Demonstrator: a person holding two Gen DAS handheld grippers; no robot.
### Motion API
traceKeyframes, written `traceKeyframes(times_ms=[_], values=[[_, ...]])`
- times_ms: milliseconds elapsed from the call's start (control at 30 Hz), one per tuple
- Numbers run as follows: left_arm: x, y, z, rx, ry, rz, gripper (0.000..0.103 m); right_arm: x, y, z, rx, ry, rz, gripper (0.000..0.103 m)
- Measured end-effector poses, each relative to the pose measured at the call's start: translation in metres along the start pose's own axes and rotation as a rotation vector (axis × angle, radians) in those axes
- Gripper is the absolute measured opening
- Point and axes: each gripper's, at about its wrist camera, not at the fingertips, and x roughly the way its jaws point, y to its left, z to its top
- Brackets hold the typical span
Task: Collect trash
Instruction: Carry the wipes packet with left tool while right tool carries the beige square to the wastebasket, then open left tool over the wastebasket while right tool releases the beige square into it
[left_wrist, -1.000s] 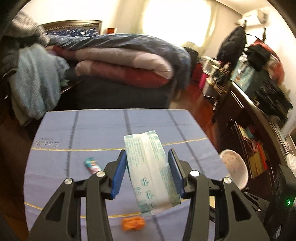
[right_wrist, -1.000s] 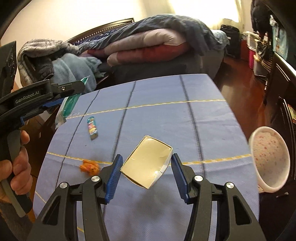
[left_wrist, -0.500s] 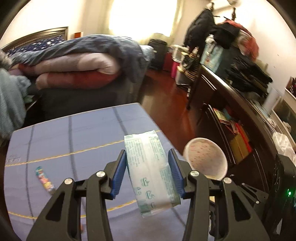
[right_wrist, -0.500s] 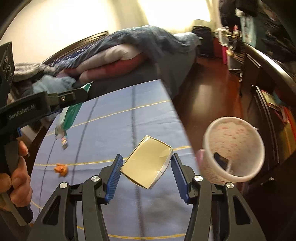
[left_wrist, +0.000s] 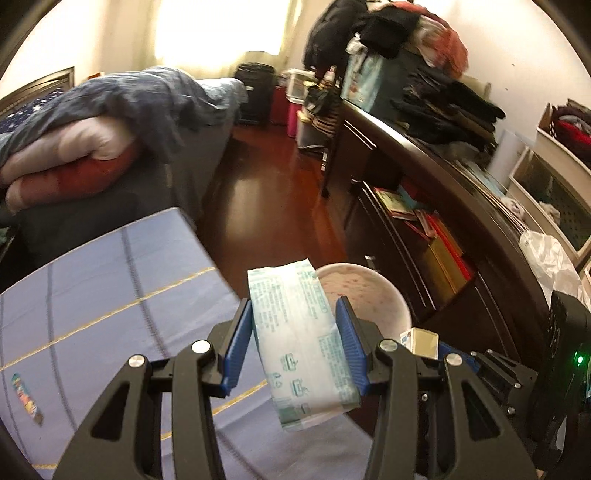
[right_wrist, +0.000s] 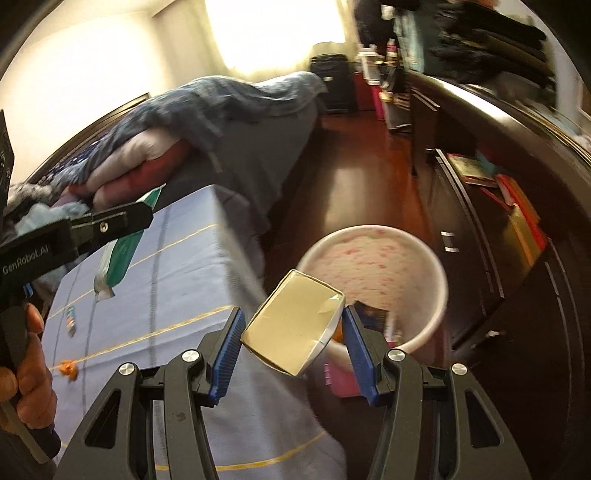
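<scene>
My left gripper (left_wrist: 295, 339) is shut on a pale green tissue packet (left_wrist: 299, 332) and holds it over the table's right edge, just before the white speckled trash bin (left_wrist: 373, 295). My right gripper (right_wrist: 291, 343) is shut on a small open cardboard box (right_wrist: 291, 328) and holds it above the near rim of the bin (right_wrist: 406, 258), which stands on the floor beside the table. The left gripper (right_wrist: 110, 221) with its packet (right_wrist: 118, 258) shows at the left of the right wrist view. The box (left_wrist: 424, 341) shows beside the bin in the left wrist view.
The blue-clothed table (left_wrist: 92, 295) carries a small candy wrapper (left_wrist: 26, 400) and an orange scrap (right_wrist: 68, 369). A bed with piled quilts (left_wrist: 92, 129) lies behind. A dark cabinet with books (left_wrist: 424, 229) stands right of the bin. Wood floor (left_wrist: 266, 192) lies between.
Both grippers have swung right, from over the table to the bin at its right edge, each still holding its item. The bin is now larger and nearer in both views.
</scene>
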Motion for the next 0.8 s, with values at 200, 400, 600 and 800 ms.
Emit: traceKeyframes(times_ms=[200, 400, 600, 800], values=[[0.038, -0.029, 0.009, 0.043, 0.038, -0.043, 0.047, 0.007, -0.036, 0.008, 0.059, -0.018, -0.057, 0.054], [0.068, -0.051, 0.018, 0.068, 0.059, -0.081, 0.047, 0.019, -0.064, 0.017, 0.097, -0.029, -0.098, 0.054], [0.097, -0.067, 0.028, 0.078, 0.074, -0.096, 0.047, 0.037, -0.080, 0.019, 0.113, -0.017, -0.133, 0.054], [0.124, -0.071, 0.032, 0.073, 0.105, -0.112, 0.047, 0.059, -0.088, 0.021, 0.104, -0.007, -0.173, 0.054]])
